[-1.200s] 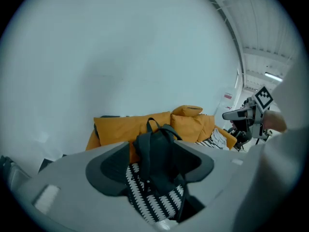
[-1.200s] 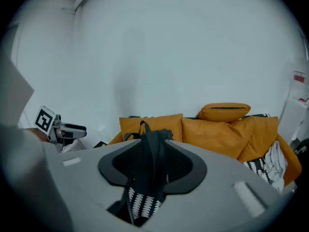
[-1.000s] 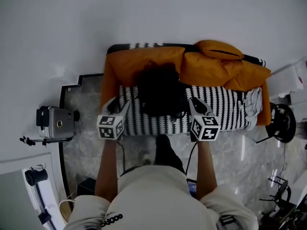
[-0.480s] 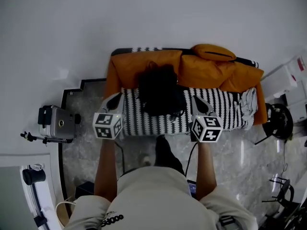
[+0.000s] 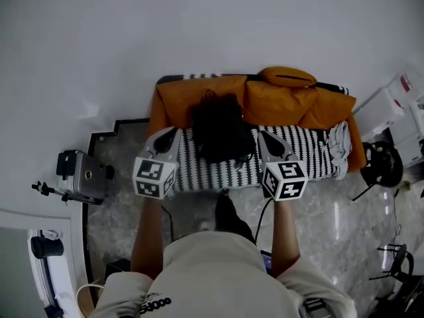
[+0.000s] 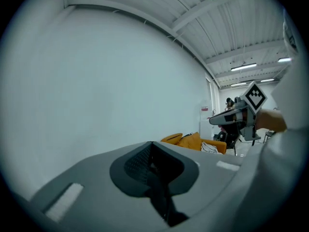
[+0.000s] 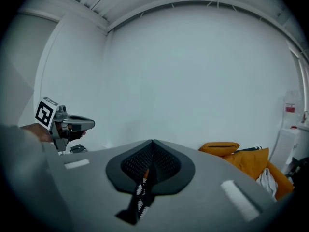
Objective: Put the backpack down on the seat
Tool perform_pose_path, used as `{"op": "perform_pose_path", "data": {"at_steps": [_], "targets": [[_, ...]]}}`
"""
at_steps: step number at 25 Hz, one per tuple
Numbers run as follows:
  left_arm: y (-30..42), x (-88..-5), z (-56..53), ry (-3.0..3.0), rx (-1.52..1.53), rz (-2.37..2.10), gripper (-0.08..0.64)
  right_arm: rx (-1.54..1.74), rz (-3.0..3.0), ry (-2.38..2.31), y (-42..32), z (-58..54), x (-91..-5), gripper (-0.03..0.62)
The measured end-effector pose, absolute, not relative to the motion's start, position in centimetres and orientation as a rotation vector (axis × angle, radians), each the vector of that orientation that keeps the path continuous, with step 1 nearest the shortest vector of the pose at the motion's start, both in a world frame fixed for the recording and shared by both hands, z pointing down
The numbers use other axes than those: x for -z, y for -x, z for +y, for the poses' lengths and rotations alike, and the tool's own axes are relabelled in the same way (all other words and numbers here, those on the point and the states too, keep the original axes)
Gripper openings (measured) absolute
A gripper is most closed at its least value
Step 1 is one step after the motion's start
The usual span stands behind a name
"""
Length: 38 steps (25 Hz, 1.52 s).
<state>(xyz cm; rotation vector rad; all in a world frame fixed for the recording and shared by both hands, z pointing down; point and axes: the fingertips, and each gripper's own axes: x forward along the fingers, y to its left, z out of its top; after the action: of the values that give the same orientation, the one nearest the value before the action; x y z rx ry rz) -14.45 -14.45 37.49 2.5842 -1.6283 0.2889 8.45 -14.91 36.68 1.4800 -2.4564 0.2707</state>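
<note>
The black backpack (image 5: pixel 218 128) rests on the sofa's black-and-white striped seat (image 5: pixel 298 154), its back against the orange cushions (image 5: pixel 192 93). Neither gripper touches it. In the head view my left gripper (image 5: pixel 169 136) hovers at the backpack's left and my right gripper (image 5: pixel 265 138) at its right, both lifted off the seat. The left gripper's jaws (image 6: pixel 152 146) have just been closing and now meet with nothing between them. My right gripper (image 7: pixel 153 144) is shut and empty too. Both gripper views face the white wall, so the backpack is hidden there.
A grey cloth (image 5: pixel 339 141) lies at the sofa's right end. A silver case (image 5: pixel 83 174) stands on the marble floor at the left. White boxes (image 5: pixel 397 105) and a black stand (image 5: pixel 377 167) are at the right. The person's shoe (image 5: pixel 225 211) is just before the sofa.
Both grippers have risen and drawn back from the sofa. The backpack stays on the seat.
</note>
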Motion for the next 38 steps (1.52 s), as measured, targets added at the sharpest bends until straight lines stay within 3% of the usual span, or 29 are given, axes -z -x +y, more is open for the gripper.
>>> {"op": "perform_pose_path", "data": {"at_steps": [13, 38], "targets": [[10.4, -29.7, -8.4, -2.784, -0.200, -1.602, 0.011, -0.048, -2.561, -1.389, -6.9, -8.3, -29.6, 0.003], [9.1, -27.4, -5.3, -2.831, -0.198, -1.652, 0.011, 0.092, -2.581, -1.309, -5.2, -6.1, -27.7, 0.002]]}}
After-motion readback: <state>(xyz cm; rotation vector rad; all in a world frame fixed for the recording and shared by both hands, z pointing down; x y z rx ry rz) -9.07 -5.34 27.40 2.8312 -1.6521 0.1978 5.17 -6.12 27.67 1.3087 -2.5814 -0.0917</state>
